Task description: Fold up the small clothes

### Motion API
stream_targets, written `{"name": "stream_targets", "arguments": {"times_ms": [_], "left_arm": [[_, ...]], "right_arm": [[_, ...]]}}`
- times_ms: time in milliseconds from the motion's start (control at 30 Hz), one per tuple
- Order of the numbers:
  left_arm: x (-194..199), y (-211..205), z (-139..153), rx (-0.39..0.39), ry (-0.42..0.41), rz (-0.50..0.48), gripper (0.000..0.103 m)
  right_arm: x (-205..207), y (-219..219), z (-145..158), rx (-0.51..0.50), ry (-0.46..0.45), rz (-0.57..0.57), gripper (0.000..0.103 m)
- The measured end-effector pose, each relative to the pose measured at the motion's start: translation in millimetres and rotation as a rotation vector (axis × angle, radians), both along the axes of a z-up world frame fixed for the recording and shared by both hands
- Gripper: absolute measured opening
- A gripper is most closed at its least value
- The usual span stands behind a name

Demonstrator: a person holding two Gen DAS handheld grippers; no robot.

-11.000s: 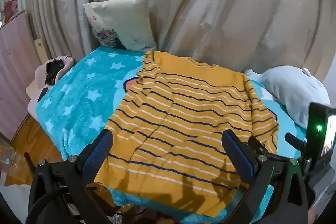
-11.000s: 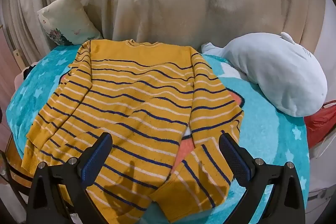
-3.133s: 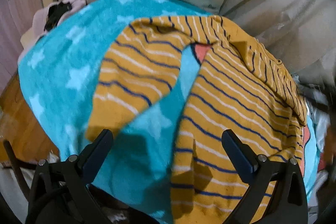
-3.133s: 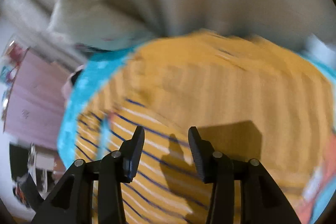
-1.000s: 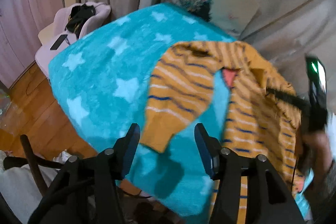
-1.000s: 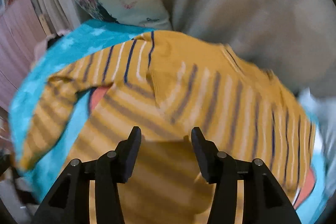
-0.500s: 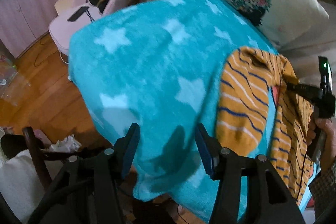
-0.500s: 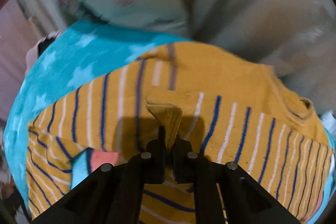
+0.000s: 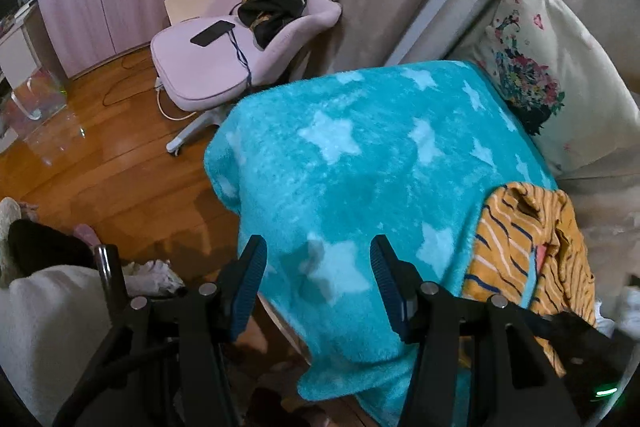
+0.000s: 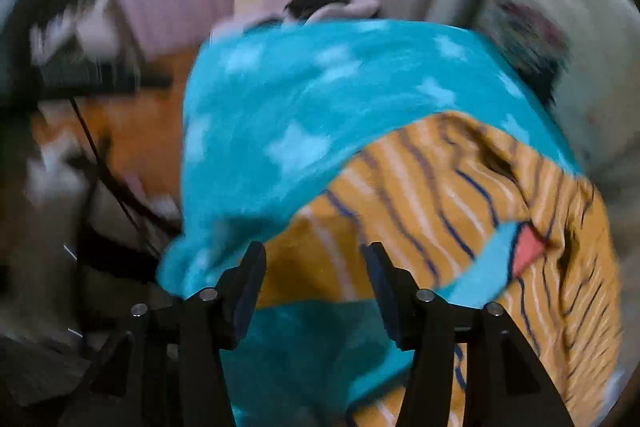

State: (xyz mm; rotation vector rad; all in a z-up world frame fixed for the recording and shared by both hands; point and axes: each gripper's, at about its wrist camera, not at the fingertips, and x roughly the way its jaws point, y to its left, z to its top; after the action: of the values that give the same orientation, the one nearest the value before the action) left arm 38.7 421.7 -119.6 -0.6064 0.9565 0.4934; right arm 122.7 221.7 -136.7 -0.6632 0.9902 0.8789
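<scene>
A yellow sweater (image 10: 460, 187) with navy and white stripes lies on a turquoise star blanket (image 9: 360, 155). In the left wrist view the sweater (image 9: 520, 247) shows at the right edge, its sleeve bent over the blanket. My left gripper (image 9: 316, 275) hovers open over bare blanket at the bed's left corner, holding nothing. In the blurred right wrist view my right gripper (image 10: 312, 279) hangs over the sleeve's cuff end; its jaws are opening and nothing is between them.
A floral pillow (image 9: 552, 67) leans against beige curtains at the far right. Left of the bed stands a pink chair (image 9: 224, 51) with a phone, cable and dark cloth, on a wooden floor (image 9: 100, 179). White fabric (image 9: 48, 327) lies at the lower left.
My right gripper let go of the fold of sweater it pinched and swung left toward the sleeve. My left gripper kept drifting left, off the sweater, over the blanket corner.
</scene>
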Motion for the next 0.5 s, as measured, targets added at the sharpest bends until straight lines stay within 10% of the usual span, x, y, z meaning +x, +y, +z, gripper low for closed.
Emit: {"name": "stream_targets", "arguments": {"times_ms": [100,167,500], "left_arm": [[-4.5,-6.8,5.6,0.014,-0.015,-0.014,0.053],[-3.9,-11.0,9.9,0.024,-0.025,-0.029,0.053],[24.2,-41.5,22.5,0.022,-0.069,-0.129,0.053]], "right_arm": [[3.7,6.5,-22.0,-0.072,-0.056,-0.024,0.059],[20.6,1.8,-16.5,-0.044,0.024,-0.100,0.007],[115.4,-127.4,116.6,0.445,0.158,-0.528,0.006]]}}
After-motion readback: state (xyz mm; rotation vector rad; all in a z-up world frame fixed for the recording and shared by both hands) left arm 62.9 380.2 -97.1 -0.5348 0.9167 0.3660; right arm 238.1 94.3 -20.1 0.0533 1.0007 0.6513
